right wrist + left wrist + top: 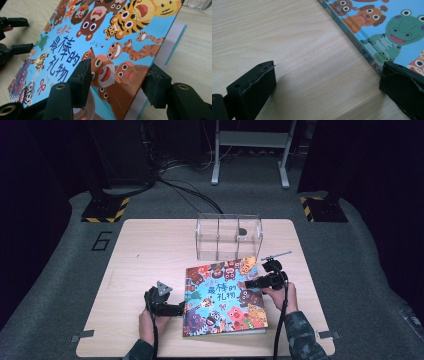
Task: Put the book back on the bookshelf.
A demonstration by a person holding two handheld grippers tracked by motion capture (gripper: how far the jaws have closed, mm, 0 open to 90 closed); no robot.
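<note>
A picture book [225,295] with a bright blue cover crowded with cartoon animals is lying on the pale wooden worktop [145,250], and everything here is placed against that book.

Nearest the person's edge, the left claw [176,309] is sitting just beside the book's left edge, low toward its near corner, with a hand [149,322] gripping it from behind. In the left gripper view its jaws are standing wide apart over bare wood, holding nothing; one jaw tip is lying right at the book's [384,30] spine edge, though touching or not cannot be told.

At the book's right edge, a little farther up, the right claw [251,283] is reaching in from the side. In the right gripper view its jaws are spread on either side of the front cover [107,50], which is tilting up off the page [167,52] beneath it; one jaw is lying over the printed face and the other behind the lifted edge. Whether they are pinching the cover cannot be told.

Beyond the book's far edge, a clear plastic box [228,236] with dividers is standing on the worktop, a small dark round thing [242,231] inside its right compartment.
</note>
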